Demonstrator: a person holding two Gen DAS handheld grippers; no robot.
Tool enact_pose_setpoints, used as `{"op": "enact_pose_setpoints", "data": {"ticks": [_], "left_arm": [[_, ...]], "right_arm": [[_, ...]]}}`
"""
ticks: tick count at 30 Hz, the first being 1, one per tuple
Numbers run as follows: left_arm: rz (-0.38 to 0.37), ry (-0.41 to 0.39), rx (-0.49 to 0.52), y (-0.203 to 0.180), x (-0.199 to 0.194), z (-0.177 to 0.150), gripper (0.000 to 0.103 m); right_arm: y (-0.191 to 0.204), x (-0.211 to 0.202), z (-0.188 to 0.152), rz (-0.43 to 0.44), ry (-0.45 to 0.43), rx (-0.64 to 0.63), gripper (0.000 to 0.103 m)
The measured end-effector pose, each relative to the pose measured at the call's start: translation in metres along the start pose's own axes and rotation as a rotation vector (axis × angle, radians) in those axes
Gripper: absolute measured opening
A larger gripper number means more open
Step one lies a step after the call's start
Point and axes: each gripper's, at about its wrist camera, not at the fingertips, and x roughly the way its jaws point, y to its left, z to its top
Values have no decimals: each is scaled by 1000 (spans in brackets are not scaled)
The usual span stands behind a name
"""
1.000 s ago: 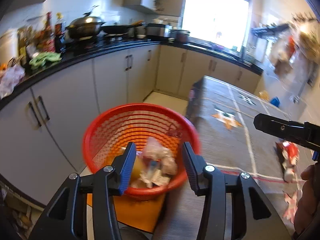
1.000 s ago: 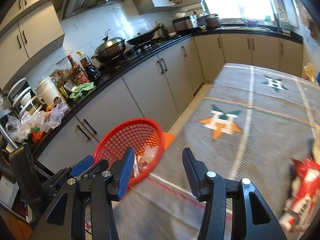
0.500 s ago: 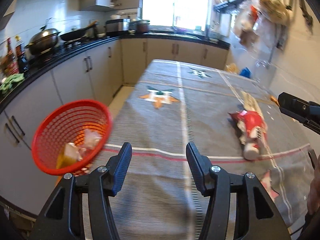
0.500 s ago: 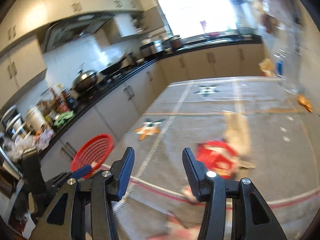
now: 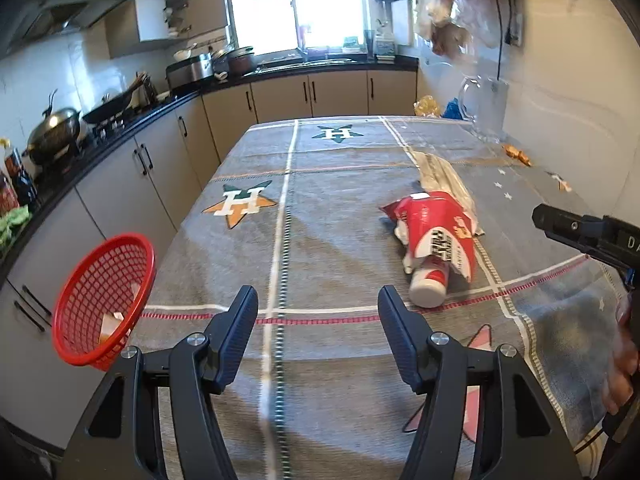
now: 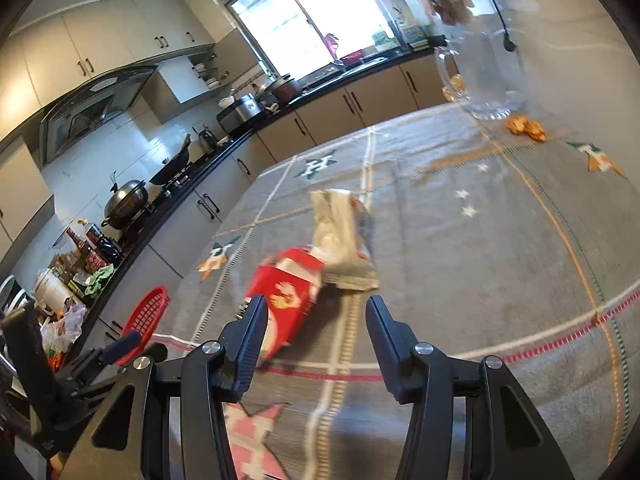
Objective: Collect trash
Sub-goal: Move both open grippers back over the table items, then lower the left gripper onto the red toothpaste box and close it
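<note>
While your left gripper [image 5: 318, 300] hangs over the near part of the desk [image 5: 340, 200], its jaws stand apart with nothing between them; they have just been opening wider. Your right gripper [image 6: 316, 312] is released too, with only bare cloth showing in the gap between its fingers.

Take the red snack bag [image 5: 440, 232] as your landmark. It lies flat on the grey patterned cloth, right of the white stripe that runs down the middle of the desk. A white cylinder-shaped container [image 5: 430, 286] pokes out of the bag's near end. A crumpled silver wrapper [image 5: 440, 176] touches the bag's far end and stretches away toward the window. From the right wrist view, the bag [image 6: 288, 292] sits just ahead of your right gripper's left finger, and the silver wrapper [image 6: 340, 236] lies just beyond it.

Well to the left of the bag, past the desk's edge, the red mesh basket [image 5: 104, 304] is tipped toward the desk with some scraps inside. Far beyond the bag, by the wall, a clear glass jug [image 5: 484, 108] stands on the desk, with orange crumbs [image 5: 516, 154] near it.
</note>
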Motion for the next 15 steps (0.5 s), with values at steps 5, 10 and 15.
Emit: {"op": "enact_pose_setpoints", "data": {"ticks": [5, 10, 15], "left_arm": [[15, -3, 49, -20, 0, 1, 62], [31, -3, 76, -28, 2, 2, 62], [32, 0, 80, -30, 3, 2, 62]], "right_arm": [[-22, 3, -10, -25, 15, 28, 55], [-32, 5, -12, -35, 15, 43, 55], [-34, 5, -13, -25, 13, 49, 55]]}}
